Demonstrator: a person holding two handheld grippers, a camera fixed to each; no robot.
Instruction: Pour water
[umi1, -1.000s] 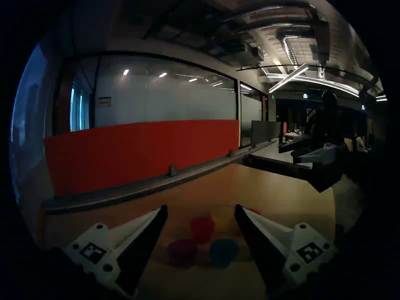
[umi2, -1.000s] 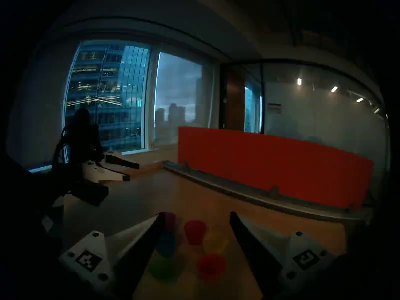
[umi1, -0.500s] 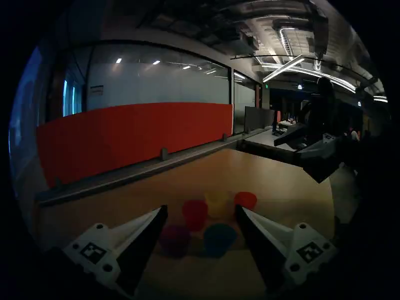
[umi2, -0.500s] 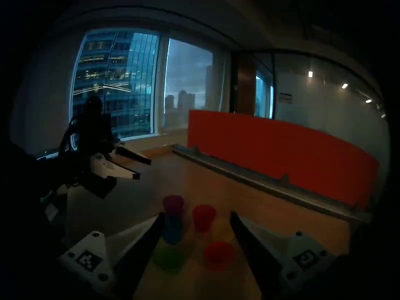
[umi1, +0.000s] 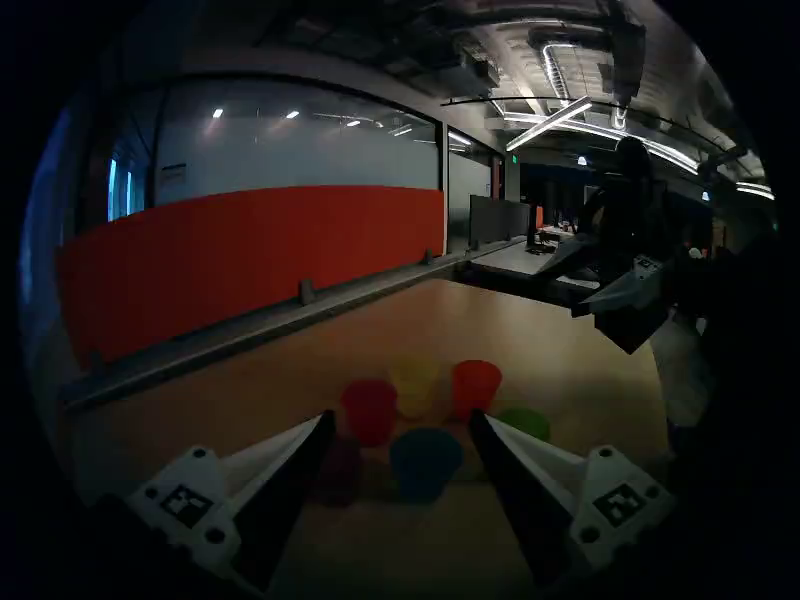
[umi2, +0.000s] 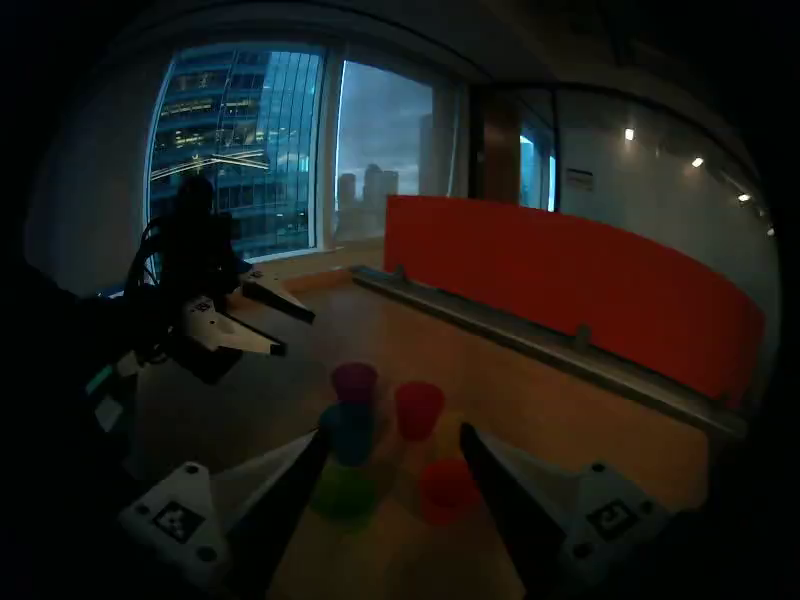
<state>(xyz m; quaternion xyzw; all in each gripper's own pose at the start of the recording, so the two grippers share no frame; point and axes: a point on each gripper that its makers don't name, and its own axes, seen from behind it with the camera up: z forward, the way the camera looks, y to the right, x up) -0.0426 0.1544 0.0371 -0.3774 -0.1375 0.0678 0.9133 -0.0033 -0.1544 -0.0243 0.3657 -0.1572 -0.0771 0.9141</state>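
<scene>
Six coloured cups (umi1: 425, 455) stand upright, clustered together on the wooden table (umi1: 560, 360)

- Cups: six in all, one of each colour, standing in a single cluster on the table (umi1: 560, 350), well in from its edges.
- By colour: one red cup (umi1: 369, 410), one yellow cup (umi1: 415, 388), one orange-red cup (umi1: 476, 387), one green cup (umi1: 523, 423), one blue cup (umi1: 426, 462) and one purple cup (umi1: 340, 468).
- Grippers: two, the left gripper (umi1: 400, 415) and the right gripper (umi2: 393, 431), each with two fingers.
- Square black-and-white markers (umi1: 188, 505): one on each finger, so two on each gripper and four altogether.
- Tables under the cups: one.
- Red partitions (umi1: 250, 250): one, running along the table's far edge.
</scene>
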